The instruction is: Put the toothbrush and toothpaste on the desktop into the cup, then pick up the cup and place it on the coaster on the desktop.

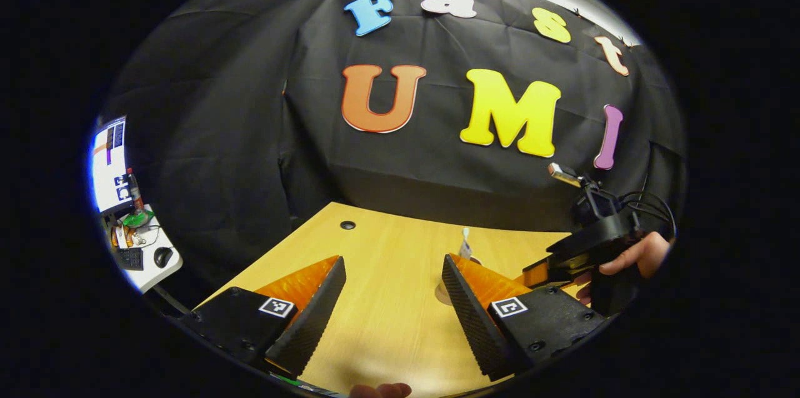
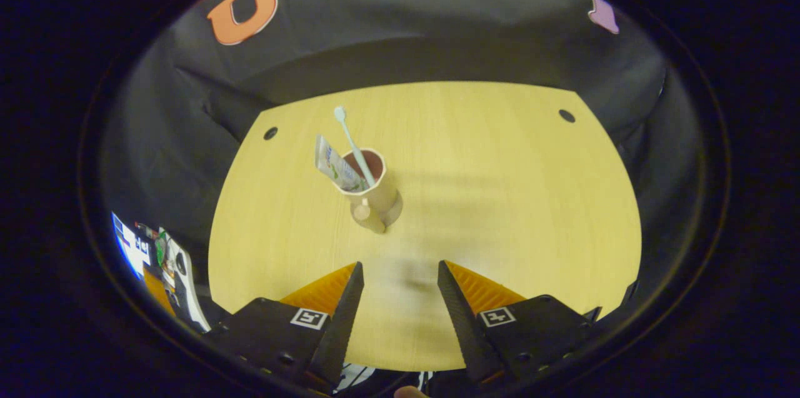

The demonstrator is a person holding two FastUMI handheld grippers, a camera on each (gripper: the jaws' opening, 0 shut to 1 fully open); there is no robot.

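Cup [image 2: 373,193] stands upright mid-desk [image 2: 500,210] w/ toothbrush [image 2: 354,147] & toothpaste [image 2: 335,165] leaning inside, apparently seated on coaster [image 2: 395,210], so task looks about finished. Right gripper [image 2: 395,304] hangs near side of cup, fingers apart, empty. Left gripper [image 1: 392,298] also spread, holding nothing.

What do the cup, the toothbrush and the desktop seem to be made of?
The cup looks like matte ceramic or plastic: beige outside, reddish-brown inside, without sharp glints, so it stays open. The toothbrush seems to be smooth pale plastic, judging by its thin, even handle. The desktop looks like light wood or wood-pattern laminate with a satin finish: fine straight grain lines run across it.
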